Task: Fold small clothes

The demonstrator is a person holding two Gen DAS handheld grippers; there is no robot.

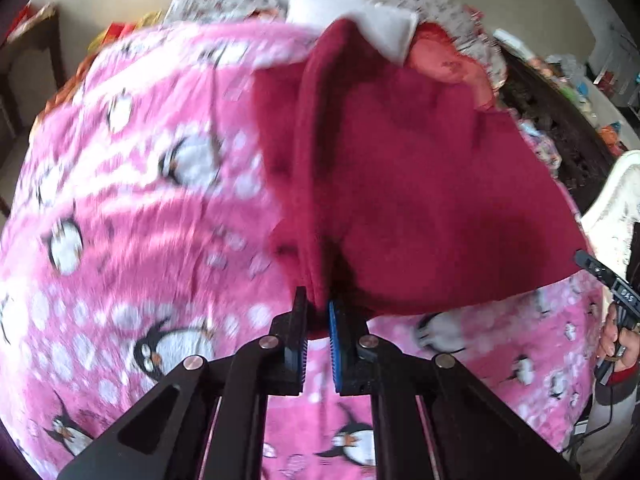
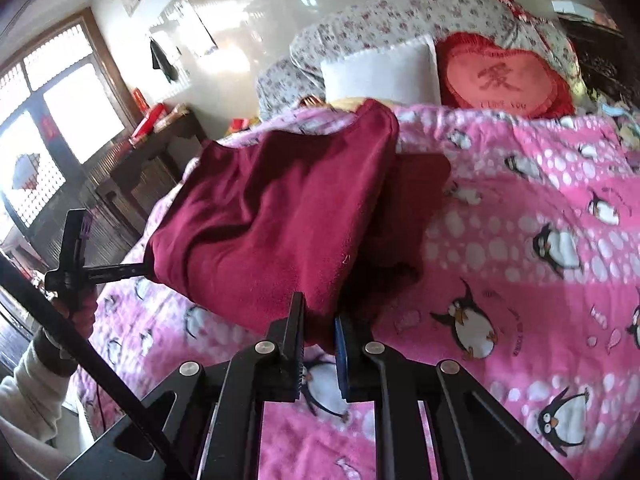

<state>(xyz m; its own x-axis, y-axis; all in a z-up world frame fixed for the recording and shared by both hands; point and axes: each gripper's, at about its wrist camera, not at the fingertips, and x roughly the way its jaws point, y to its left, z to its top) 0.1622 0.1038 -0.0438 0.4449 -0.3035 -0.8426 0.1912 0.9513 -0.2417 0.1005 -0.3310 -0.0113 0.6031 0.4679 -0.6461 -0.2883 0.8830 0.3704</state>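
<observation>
Both grippers have hold of the same dark red garment [image 1: 400,184], lifted a little above a pink penguin-print blanket [image 1: 120,208] spread over the bed. From the left wrist view, the left gripper [image 1: 318,312] has its two fingers drawn narrow with a vertical fold of the red cloth pinched between the black pad and the blue pad; the picture is blurred, so the weave and seams are hard to make out. Off at the right edge, the far corner of the cloth reaches the tip of the other tool, held in the person's hand [image 1: 616,340]. From the right wrist view, the right gripper [image 2: 320,320] is likewise closed narrow on the garment's near edge, and the cloth hangs in a broad sagging sheet, part of it doubled underneath. At the head of the bed sit a white pillow [image 2: 380,68] and just beside it a red heart-shaped cushion [image 2: 504,80], with a floral quilt [image 2: 360,20] bunched behind them. A dark wooden table [image 2: 160,148] stands by the window [image 2: 52,92].
</observation>
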